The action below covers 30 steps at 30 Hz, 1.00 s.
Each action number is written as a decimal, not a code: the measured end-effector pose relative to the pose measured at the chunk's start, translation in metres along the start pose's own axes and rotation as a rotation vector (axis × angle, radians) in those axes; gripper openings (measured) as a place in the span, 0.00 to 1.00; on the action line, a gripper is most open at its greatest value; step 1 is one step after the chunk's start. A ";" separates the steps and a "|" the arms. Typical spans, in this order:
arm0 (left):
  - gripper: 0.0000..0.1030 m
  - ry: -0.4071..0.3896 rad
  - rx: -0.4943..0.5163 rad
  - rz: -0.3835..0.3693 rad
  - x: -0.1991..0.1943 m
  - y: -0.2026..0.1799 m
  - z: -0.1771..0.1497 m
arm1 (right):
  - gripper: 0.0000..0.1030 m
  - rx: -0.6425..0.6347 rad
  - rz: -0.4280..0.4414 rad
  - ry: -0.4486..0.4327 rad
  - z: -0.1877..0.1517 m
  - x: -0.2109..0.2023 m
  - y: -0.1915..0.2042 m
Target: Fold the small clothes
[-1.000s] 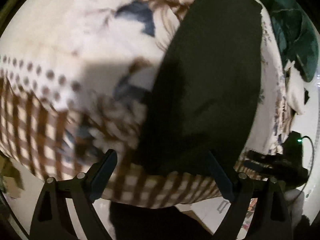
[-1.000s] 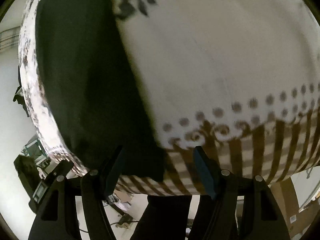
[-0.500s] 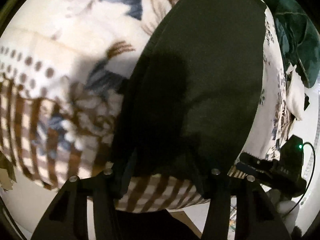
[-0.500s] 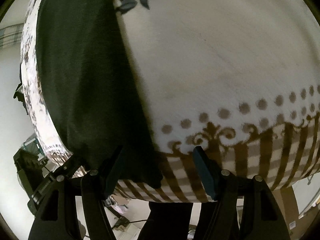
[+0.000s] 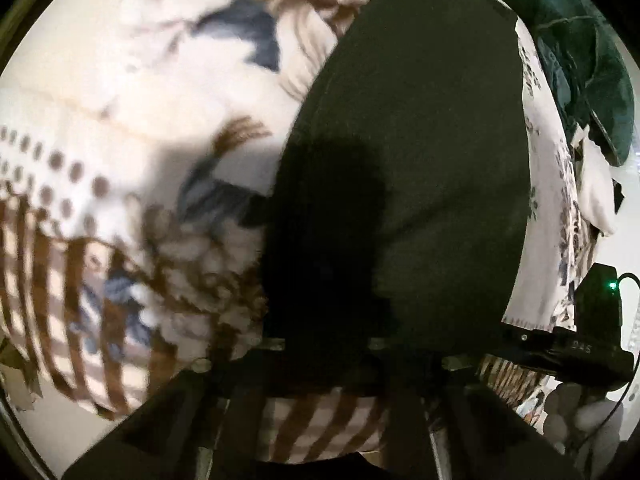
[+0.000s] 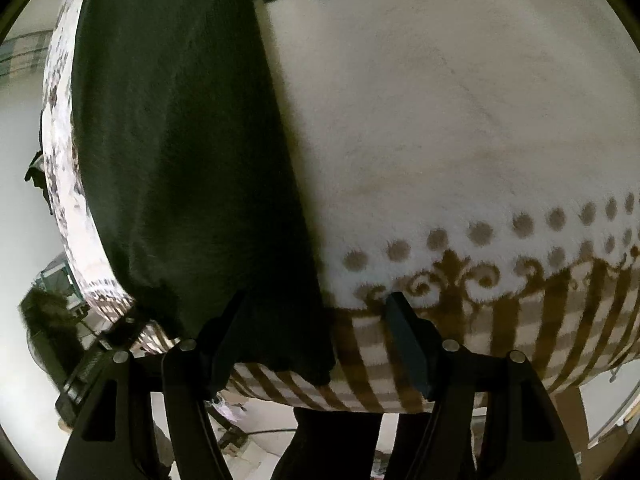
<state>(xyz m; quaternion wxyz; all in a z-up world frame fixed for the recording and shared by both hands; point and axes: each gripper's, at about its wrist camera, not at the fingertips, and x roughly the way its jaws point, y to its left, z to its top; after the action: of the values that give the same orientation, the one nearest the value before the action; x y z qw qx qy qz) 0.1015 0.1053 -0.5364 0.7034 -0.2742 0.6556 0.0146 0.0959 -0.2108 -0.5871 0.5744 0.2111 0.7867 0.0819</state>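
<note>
Both wrist views look steeply down, close over the same dark garment (image 5: pixel 420 160), seemingly from opposite corners.

A plain black garment (image 5: pixel 420 152) lies on a cream blanket (image 6: pixel 460 120) with brown dots, brown stripes and blue-brown flowers.

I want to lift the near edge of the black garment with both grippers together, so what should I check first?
1. Left hand-held gripper shut on the black garment: ok, jaws closed at its near edge.
2. Right hand-held gripper gripping too: not ok, jaws open astride the garment's corner.
3. Blanket kept out of the left grip: cannot tell, too dark.
4. Garment lying flat: ok.
5. Green clothes pile apart from the garment: ok.
</note>
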 end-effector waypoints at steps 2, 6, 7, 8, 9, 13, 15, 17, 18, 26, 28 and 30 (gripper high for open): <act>0.06 -0.020 -0.042 -0.043 -0.012 0.004 -0.004 | 0.69 -0.010 -0.004 -0.004 0.001 0.002 0.002; 0.06 -0.032 -0.065 -0.088 -0.027 0.010 -0.002 | 0.48 -0.035 0.025 -0.021 -0.001 0.005 0.012; 0.06 -0.025 -0.049 -0.077 -0.027 0.008 0.000 | 0.16 -0.043 0.037 -0.015 -0.001 0.008 0.015; 0.06 -0.021 -0.040 -0.062 -0.028 0.012 0.000 | 0.08 -0.039 0.042 -0.008 -0.002 0.011 0.017; 0.06 -0.017 -0.031 -0.034 -0.025 0.015 0.003 | 0.08 -0.027 0.043 -0.008 -0.003 0.013 0.018; 0.08 0.070 -0.100 -0.051 -0.014 0.038 0.014 | 0.08 -0.033 0.014 -0.019 -0.005 0.017 0.021; 0.43 0.068 -0.089 -0.069 -0.019 0.040 0.014 | 0.12 -0.014 0.036 0.006 -0.003 0.021 0.020; 0.83 0.041 -0.060 -0.112 -0.026 0.042 0.013 | 0.21 0.019 0.080 0.036 -0.001 0.023 0.015; 0.83 0.031 -0.068 -0.145 -0.025 0.043 0.014 | 0.32 0.026 0.102 0.043 0.000 0.024 0.012; 0.89 0.085 -0.001 -0.136 0.021 0.032 0.032 | 0.62 0.000 0.224 0.072 0.002 0.041 0.010; 0.89 0.085 0.021 -0.125 0.020 0.027 0.030 | 0.74 0.007 0.266 0.073 0.005 0.046 0.012; 0.89 0.078 0.023 -0.157 0.017 0.022 0.028 | 0.79 0.006 0.302 0.073 0.007 0.048 0.011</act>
<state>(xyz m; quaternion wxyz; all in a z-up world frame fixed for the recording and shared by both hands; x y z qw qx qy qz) 0.1209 0.1299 -0.5602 0.6796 -0.3169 0.6590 -0.0589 0.0935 -0.1816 -0.6273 0.5257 0.3255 0.7667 0.1725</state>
